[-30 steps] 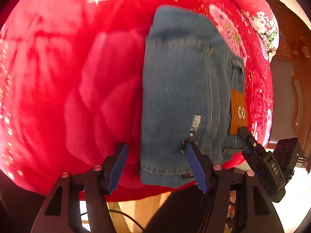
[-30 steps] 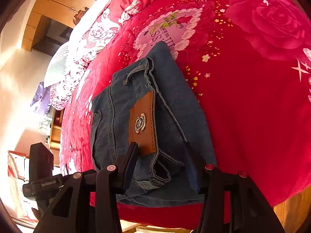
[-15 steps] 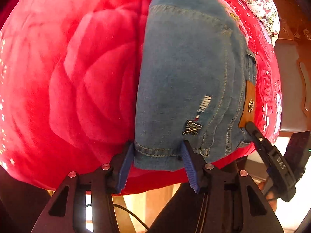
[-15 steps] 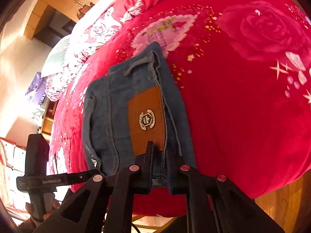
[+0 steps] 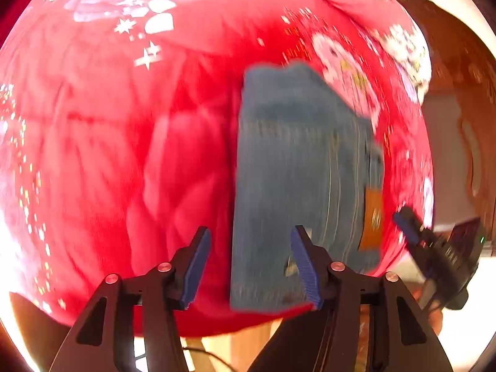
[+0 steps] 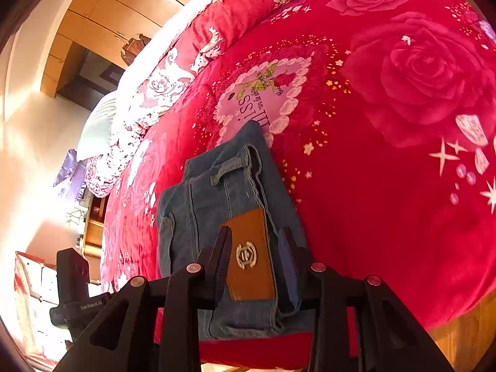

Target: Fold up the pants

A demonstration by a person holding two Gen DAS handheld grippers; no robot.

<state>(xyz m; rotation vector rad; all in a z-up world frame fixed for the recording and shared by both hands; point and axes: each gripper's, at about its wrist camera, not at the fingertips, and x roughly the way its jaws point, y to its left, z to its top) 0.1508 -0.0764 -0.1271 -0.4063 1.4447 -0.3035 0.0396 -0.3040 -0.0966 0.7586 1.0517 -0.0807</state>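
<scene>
Red rose-printed bedding [image 6: 403, 217] covers the bed under both tools, with a wardrobe and bright wall behind in the right wrist view. Left tool [image 5: 248, 263] has its jaws apart, just opened a little further, the near left corner of the folded jeans [image 5: 297, 186] lying below the gap with neither pad pressing on it. Right tool [image 6: 254, 263] also stands open, its jaws just having parted; they frame the brown leather patch [image 6: 251, 257] at the waistband without clamping it. The jeans lie as a compact rectangle near the bed's front edge, waistband layers stacked on the right side.

The fold looks essentially finished, so the step in hand seems to be letting go and backing off. To do it well, lift both tools straight away from the denim with the pads clear, so no hem or belt loop snags and drags the top layer askew. If an edge looks uneven, a light press would square it.
</scene>
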